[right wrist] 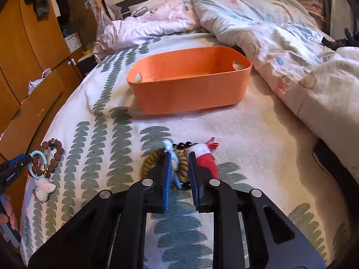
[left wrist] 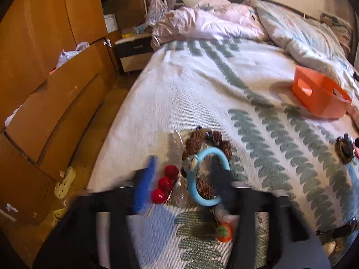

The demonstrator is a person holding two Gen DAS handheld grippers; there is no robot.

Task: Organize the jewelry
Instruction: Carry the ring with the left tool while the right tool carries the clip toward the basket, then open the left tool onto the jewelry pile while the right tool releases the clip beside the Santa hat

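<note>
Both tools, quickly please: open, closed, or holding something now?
Left tool: open around the blue ring, not clamped.
Right tool: open around a light-blue charm, not clamped.

The right gripper [right wrist: 179,174] is showing black angular arms, 4 round silver rivets and 2 blue ribbed fingers [right wrist: 166,179]. The left gripper [left wrist: 186,179] is appearing blurred, black-framed, with a blue finger [left wrist: 145,183]. Bare skin of a hand [right wrist: 9,215] is peeking in.
</note>
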